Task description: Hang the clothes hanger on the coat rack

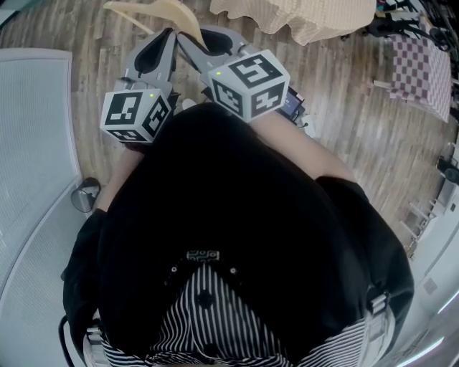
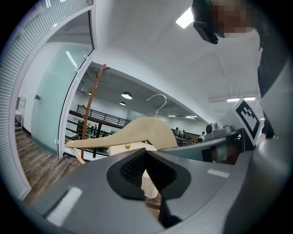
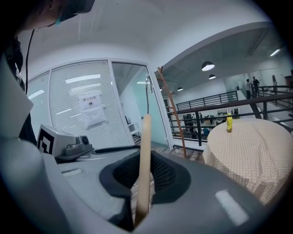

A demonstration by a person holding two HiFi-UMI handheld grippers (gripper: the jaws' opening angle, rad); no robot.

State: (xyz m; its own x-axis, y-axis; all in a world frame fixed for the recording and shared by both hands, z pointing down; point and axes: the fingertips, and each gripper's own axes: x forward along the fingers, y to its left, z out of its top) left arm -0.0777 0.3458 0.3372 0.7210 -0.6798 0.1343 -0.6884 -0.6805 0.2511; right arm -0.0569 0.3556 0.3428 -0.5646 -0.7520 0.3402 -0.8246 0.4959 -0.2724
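Note:
The pale wooden hanger (image 2: 137, 132) with a metal hook (image 2: 158, 101) hangs in front of my left gripper (image 2: 145, 157). That gripper's pads meet at the tips with nothing between them. My right gripper (image 3: 145, 160) is shut on the hanger (image 3: 144, 151), which I see edge-on and upright between its pads. In the head view both grippers point away from the person, side by side, and the hanger (image 1: 161, 11) sticks out past their tips. The brown wooden coat rack (image 2: 89, 105) stands ahead by the glass wall and leans across the right gripper view as the coat rack (image 3: 171, 109).
A round table under a beige checked cloth (image 3: 247, 151) stands to the right with a small yellow bottle (image 3: 229, 122) on it. A glass partition with blinds (image 3: 87, 114) runs along the left. A purple checked cloth (image 1: 419, 68) hangs at far right, over a wood plank floor (image 1: 344, 100).

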